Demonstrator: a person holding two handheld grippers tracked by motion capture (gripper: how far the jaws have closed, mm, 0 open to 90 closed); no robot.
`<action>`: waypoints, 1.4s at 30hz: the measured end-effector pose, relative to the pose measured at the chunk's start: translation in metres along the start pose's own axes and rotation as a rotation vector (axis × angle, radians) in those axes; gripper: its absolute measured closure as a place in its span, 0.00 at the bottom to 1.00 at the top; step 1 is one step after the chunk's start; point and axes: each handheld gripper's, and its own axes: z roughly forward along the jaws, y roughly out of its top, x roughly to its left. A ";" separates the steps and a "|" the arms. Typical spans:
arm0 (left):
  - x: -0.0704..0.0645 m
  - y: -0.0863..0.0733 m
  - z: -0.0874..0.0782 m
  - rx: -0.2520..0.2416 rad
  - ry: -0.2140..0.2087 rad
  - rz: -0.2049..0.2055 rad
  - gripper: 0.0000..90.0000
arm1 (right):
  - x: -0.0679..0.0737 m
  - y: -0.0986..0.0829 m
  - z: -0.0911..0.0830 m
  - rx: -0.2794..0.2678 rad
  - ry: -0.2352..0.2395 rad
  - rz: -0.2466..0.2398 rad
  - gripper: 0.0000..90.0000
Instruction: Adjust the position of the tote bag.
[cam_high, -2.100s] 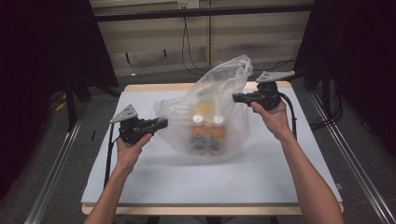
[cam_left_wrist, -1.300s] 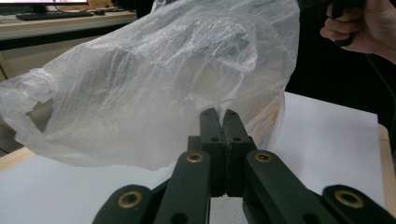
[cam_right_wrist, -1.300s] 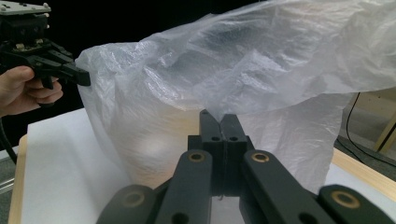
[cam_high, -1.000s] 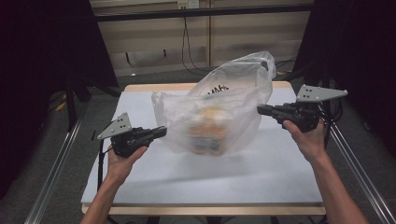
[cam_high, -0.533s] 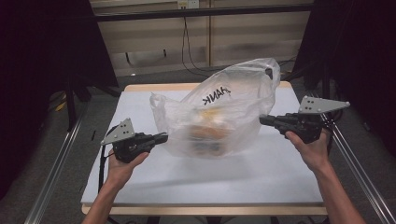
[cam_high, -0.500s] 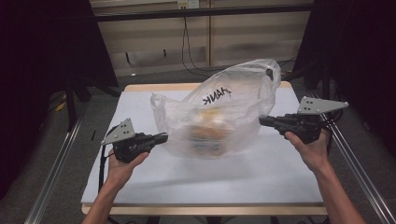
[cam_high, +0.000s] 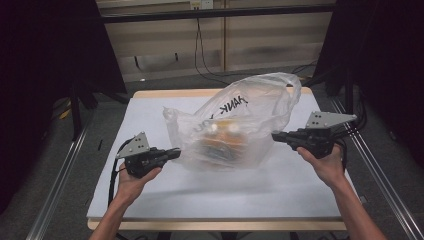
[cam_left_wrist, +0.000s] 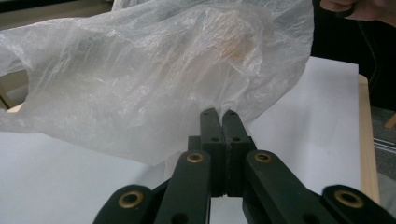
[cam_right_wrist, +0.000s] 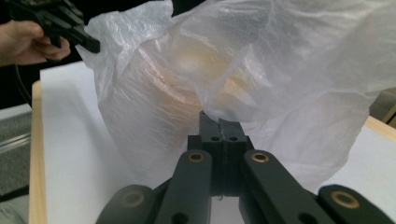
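A: Two grippers, left gripper (cam_high: 172, 152) and right gripper (cam_high: 276, 136), jaws closed, each pinching the plastic bag (cam_high: 235, 125) at mid-frame on the bench (cam_high: 150, 115)?

B: Yes. The film looks thin, slippery, tearable; bunched edges give the safest hold.

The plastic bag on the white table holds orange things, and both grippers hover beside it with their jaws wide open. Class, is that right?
Not quite. The jaws are not wide open: in each gripper view they are pressed together on the film. The left gripper and the right gripper are each shut on the plastic bag, which does hold orange things on the white table.
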 end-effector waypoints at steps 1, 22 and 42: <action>0.000 -0.001 0.001 0.008 0.000 -0.003 1.00 | 0.000 -0.001 0.002 0.008 0.002 0.001 1.00; -0.002 -0.017 0.022 0.152 -0.007 0.046 1.00 | -0.009 -0.030 0.027 0.148 -0.007 0.031 1.00; -0.005 -0.036 0.045 0.322 -0.022 0.092 1.00 | -0.020 -0.068 0.053 0.304 0.010 0.093 1.00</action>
